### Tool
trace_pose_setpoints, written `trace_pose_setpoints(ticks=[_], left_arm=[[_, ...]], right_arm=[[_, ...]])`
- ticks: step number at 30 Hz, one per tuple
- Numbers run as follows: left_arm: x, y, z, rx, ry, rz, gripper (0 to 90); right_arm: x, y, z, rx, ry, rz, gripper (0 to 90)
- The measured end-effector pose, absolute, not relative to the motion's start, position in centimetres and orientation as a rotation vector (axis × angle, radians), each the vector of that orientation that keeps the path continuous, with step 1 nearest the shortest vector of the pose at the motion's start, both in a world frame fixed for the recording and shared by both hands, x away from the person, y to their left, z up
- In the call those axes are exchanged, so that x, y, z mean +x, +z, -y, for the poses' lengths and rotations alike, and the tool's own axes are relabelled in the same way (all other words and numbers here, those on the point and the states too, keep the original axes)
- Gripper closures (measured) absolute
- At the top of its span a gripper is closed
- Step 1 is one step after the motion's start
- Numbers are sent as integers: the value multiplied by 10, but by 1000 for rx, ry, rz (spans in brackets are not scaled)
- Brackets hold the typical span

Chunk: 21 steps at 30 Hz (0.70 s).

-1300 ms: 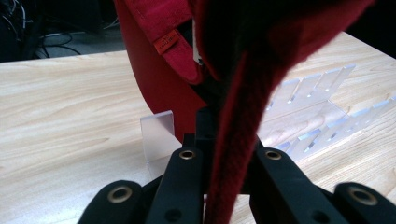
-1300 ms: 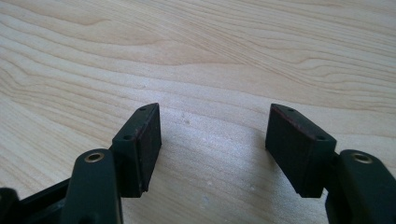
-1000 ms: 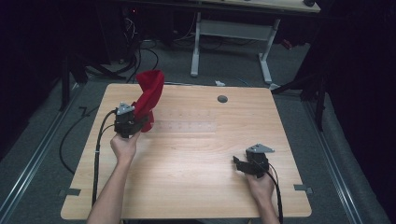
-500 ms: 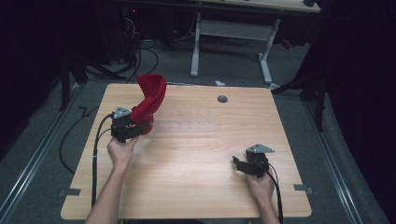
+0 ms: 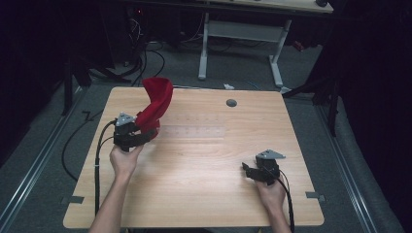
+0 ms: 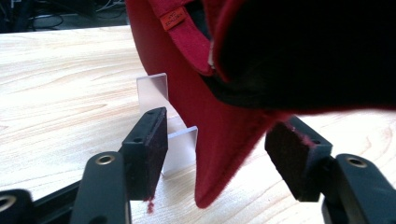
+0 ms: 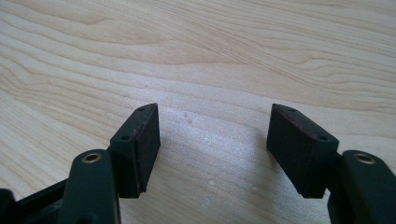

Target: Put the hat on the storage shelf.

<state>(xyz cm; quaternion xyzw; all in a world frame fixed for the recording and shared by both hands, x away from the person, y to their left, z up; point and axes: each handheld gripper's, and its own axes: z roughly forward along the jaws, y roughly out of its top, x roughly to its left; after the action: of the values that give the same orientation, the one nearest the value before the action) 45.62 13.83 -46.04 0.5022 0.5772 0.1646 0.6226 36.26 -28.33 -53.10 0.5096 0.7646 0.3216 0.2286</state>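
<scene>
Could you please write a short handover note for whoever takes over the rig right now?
Left gripper: jaws have just been opening; the red cap hangs between the pads, which no longer press it.
Right gripper: open, holding nothing, low over the table near the front right.
Cap: upright at the table's back left, over a small clear stand; whether the stand carries it is unclear.
Done: cap brought to the stand and released.
Left: probably draw the left gripper back and check the cap stays put.

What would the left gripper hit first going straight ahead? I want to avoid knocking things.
Probably the red cap, whose edge hangs between the open left gripper jaws; the clear stand sits just behind, though depth is hard to judge.
</scene>
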Motion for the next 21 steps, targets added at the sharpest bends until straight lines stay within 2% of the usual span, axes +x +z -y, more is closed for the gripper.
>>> trace_pose_setpoints(ticks=[21], left_arm=[[433, -460, -146, 1189, 419, -1314, 346]], right_arm=[[362, -531, 283, 1405, 886, -2106, 349]])
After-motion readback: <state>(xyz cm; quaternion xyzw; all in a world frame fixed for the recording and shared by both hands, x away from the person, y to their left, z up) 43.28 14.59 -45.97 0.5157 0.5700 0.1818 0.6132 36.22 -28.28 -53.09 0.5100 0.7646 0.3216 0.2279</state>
